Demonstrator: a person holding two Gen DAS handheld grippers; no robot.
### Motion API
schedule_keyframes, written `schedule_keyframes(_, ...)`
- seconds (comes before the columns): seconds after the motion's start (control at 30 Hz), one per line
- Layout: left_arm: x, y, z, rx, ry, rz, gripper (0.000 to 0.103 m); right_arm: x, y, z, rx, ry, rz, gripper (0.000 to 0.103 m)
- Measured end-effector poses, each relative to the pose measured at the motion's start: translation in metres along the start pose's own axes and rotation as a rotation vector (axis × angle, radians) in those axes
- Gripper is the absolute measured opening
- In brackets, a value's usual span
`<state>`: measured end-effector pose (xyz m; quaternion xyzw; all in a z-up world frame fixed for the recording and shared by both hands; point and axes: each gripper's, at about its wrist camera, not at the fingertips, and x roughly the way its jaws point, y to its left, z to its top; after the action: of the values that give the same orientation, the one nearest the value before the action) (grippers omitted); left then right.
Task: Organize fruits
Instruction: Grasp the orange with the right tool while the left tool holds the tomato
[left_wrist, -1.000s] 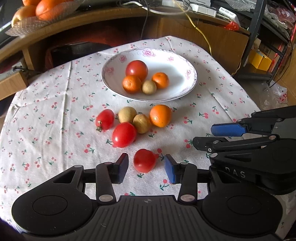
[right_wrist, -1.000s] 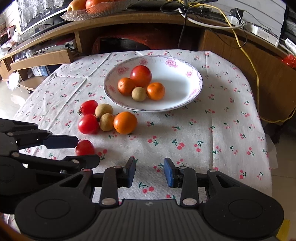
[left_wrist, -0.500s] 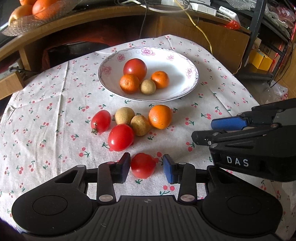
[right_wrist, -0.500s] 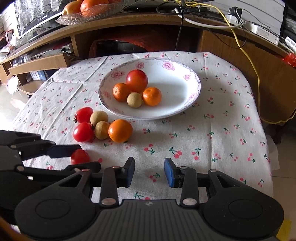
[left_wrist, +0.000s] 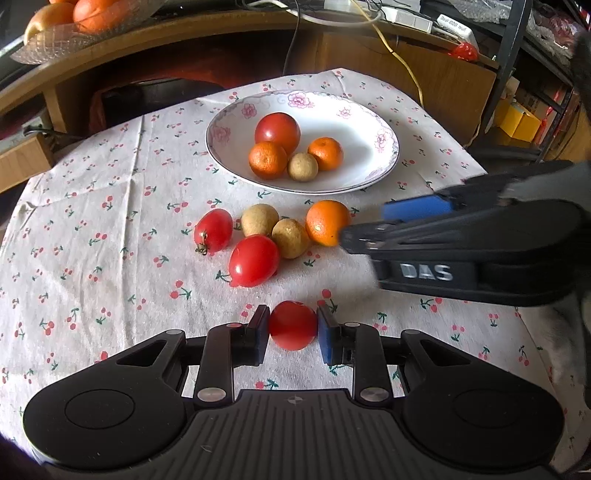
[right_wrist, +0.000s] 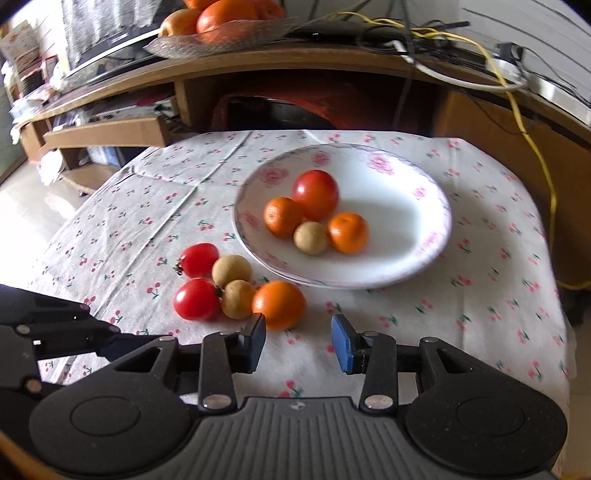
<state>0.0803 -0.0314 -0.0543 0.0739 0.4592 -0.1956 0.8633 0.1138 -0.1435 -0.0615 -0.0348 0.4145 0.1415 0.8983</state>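
Note:
My left gripper (left_wrist: 291, 332) is shut on a small red tomato (left_wrist: 292, 324), low over the cherry-print cloth. Just beyond lie two red tomatoes (left_wrist: 253, 260), two tan longans (left_wrist: 290, 238) and an orange (left_wrist: 327, 222) in a cluster. The white floral plate (left_wrist: 384, 144) behind them holds a big tomato, two mandarins and a longan. My right gripper (right_wrist: 298, 341) is open, empty, with the orange (right_wrist: 279, 304) just ahead of its left finger. The same right gripper (left_wrist: 461, 236) reaches in from the right in the left wrist view.
A wooden shelf (right_wrist: 295, 62) curves behind the table, carrying a glass dish of oranges (right_wrist: 221, 22) and cables. A yellow cord (right_wrist: 543, 158) hangs at the right. Bare cloth (right_wrist: 461, 302) lies right of the plate and the cluster.
My left gripper has slid forward and closed its fingers on the small tomato. My right gripper has moved forward and left, up to the orange.

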Motion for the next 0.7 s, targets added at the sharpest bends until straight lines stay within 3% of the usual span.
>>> schedule_keyframes(0.23, -0.002, 0.004, -0.001, -0.011, 0.004, -0.019, 0.039, 0.020, 0.008, 0.000, -0.068, 0.020, 0.012, 0.042)
schedule_keyframes(0.43, -0.003, 0.007, -0.002, -0.017, 0.004, -0.022, 0.041, 0.020, 0.008, 0.003, -0.062, 0.013, 0.017, 0.035)
schedule_keyframes(0.7, -0.003, 0.003, -0.003, 0.005, 0.002, -0.009, 0.039, 0.008, 0.010, -0.006, -0.067, 0.041, -0.016, 0.035)
